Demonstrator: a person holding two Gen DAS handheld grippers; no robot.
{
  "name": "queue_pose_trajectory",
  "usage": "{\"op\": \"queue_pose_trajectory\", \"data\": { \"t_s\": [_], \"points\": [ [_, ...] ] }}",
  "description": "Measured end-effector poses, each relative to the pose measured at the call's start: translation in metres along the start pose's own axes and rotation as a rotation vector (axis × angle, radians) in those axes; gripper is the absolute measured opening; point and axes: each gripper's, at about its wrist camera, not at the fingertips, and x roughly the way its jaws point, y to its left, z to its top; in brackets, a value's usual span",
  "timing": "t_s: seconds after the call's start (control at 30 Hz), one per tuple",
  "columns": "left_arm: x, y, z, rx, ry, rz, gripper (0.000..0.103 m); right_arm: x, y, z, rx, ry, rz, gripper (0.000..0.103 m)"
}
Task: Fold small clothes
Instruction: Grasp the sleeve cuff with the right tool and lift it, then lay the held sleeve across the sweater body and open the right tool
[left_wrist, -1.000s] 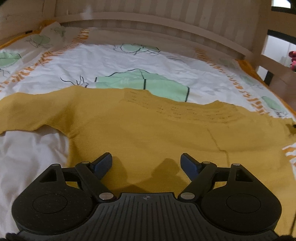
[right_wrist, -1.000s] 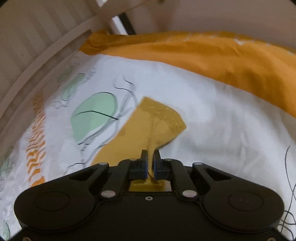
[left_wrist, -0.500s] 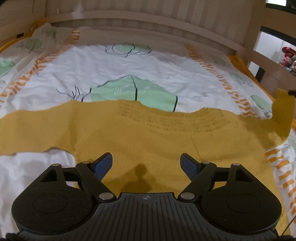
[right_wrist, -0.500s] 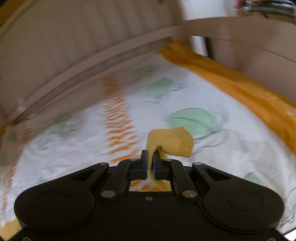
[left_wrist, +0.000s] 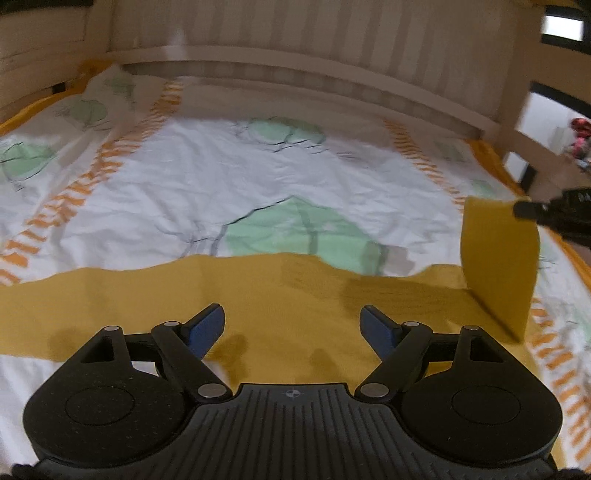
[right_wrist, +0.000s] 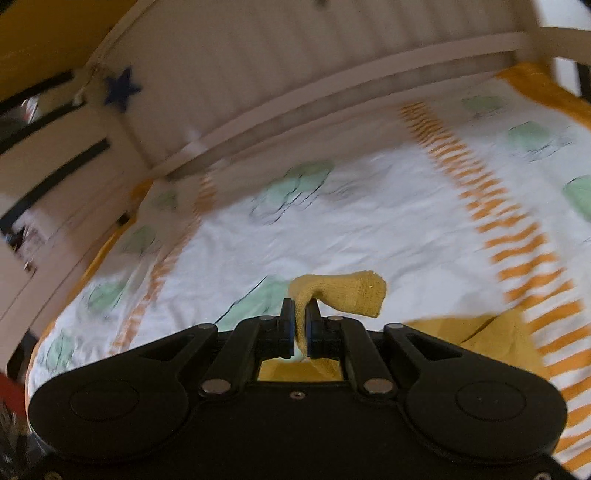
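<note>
The left hand-held gripper (left_wrist: 291, 325) hangs spread over the yellow sweater (left_wrist: 258, 295), which lies flat on the near bed (left_wrist: 207, 192). To the right, the right hand-held gripper (right_wrist: 300, 325) pinches a sleeve (right_wrist: 343, 295), lifted off the bedding. A headboard (left_wrist: 295, 40) stands far.

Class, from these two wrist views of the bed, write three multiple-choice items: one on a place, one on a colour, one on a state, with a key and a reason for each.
1. Where does the sweater's body lie?
A. on the patterned bedsheet
B. over the bed rail
C. on the floor

2. What colour is the sweater?
A. green
B. mustard yellow
C. white

3. How do the two grippers stand?
A. both open
B. both shut on cloth
C. left gripper open and empty, right gripper shut on the sleeve

Key: 1 A, it is spread flat on the sheet; 2 B, the knit is mustard yellow; 3 C, left fingers stand apart, right ones pinch cloth.
</note>
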Motion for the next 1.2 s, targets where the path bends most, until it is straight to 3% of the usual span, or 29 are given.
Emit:
{"op": "queue_pose_trajectory", "data": {
  "t_s": [0.27,0.53,0.67,0.9,1.07,1.2],
  "points": [
    [0.031,0.041,-0.014,-0.168,0.090,0.008,0.080,0.067,0.025,-0.070,0.034,0.127,0.003,0.014],
    [0.037,0.034,-0.012,-0.151,0.099,-0.020,0.080,0.076,0.041,-0.118,-0.040,0.241,-0.014,0.023],
    [0.035,0.028,-0.012,-0.146,0.111,-0.043,0.080,0.058,0.029,-0.118,-0.056,0.230,-0.010,0.051],
    [0.038,0.003,-0.012,-0.090,0.098,-0.063,0.080,0.011,-0.003,-0.107,-0.153,0.161,-0.041,0.058],
    [0.042,-0.026,-0.019,-0.021,0.103,-0.089,0.080,-0.018,-0.039,-0.103,-0.137,0.159,-0.091,0.059],
    [0.045,-0.059,-0.023,0.047,0.097,-0.107,0.080,-0.026,-0.059,-0.101,-0.126,0.163,-0.148,0.065]
  ]
}}
